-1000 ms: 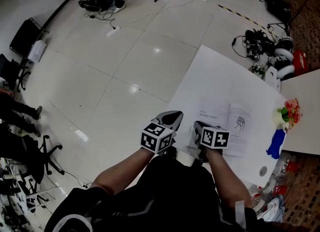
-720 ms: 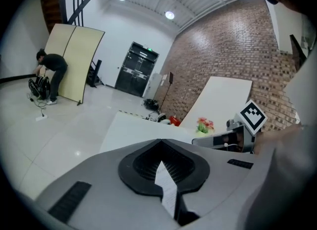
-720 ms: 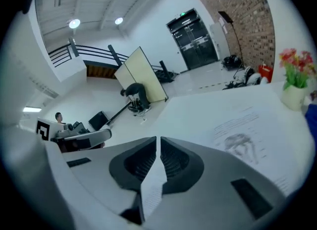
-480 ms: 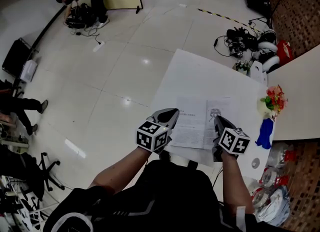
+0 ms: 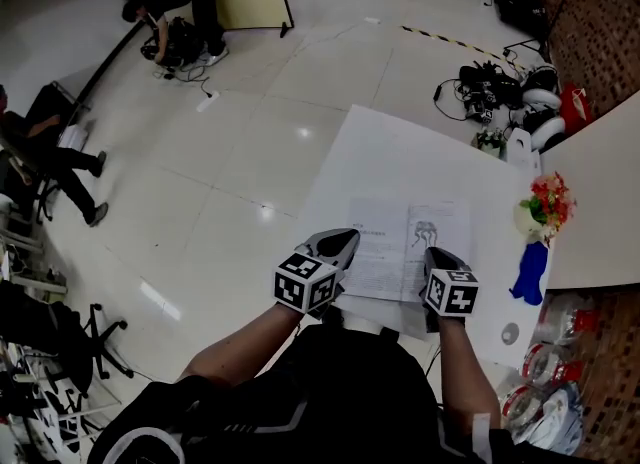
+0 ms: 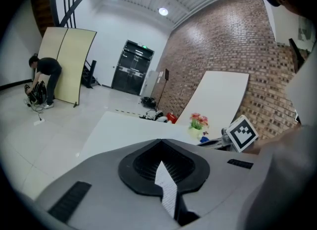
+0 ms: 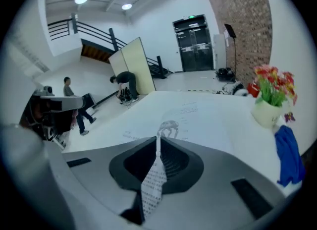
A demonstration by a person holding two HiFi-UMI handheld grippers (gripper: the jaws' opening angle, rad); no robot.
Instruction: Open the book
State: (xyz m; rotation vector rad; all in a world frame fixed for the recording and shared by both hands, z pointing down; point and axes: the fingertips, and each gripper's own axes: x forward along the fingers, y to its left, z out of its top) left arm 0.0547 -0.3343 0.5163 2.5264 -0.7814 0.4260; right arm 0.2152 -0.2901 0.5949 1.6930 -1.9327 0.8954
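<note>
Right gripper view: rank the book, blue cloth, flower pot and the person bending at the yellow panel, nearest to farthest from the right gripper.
1. Book: one page is held in the right gripper's jaws.
2. Blue cloth: close by on the right, at the table edge.
3. Flower pot: right, beyond the cloth.
4. Person: far back on the floor, left of centre.

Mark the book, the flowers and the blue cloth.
book (image 5: 382,247), head view, on the left page.
flowers (image 7: 272,83), right gripper view, on the red blooms.
blue cloth (image 5: 528,274), head view, on its middle.
</note>
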